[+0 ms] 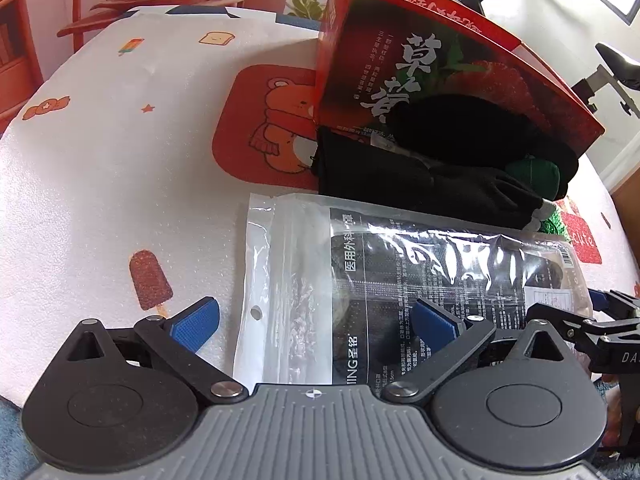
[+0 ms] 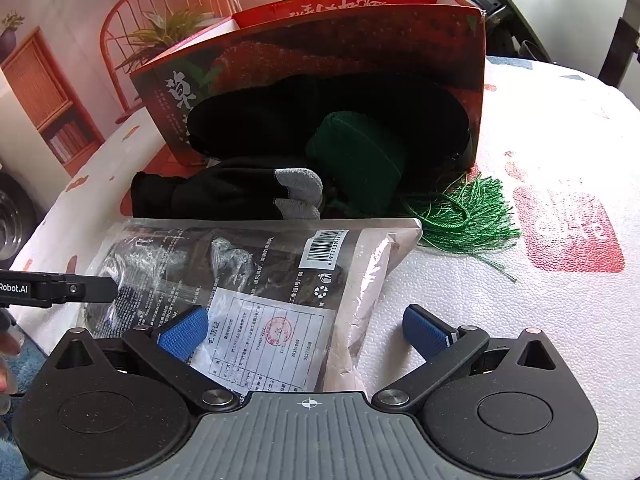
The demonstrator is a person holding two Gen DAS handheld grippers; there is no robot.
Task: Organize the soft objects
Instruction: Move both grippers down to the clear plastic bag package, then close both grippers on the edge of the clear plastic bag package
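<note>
Both of your jaws stand spread wide and grip nothing: the left gripper straddles the left, clear-edged end of the mask packet, its left pad on the tablecloth and its right pad above the printed film, while the right gripper straddles the packet's other end, near the barcode and the white certificate slip. Judging by how things lie, you are early in the job, since nothing I can see has gone into the red box. It stands upright at the back of the table with its open top away from you, and whether it already holds anything is hidden. Going left to right in front of it, you have the black gloves with grey fingertips lying flat, a black soft bundle leaning against the box face, the dark green knit piece pressed against that bundle, and a green tassel fanned out at the right. The packet itself is flat, glossy and crinkled, lying nearest you and just touching the gloves.
</note>
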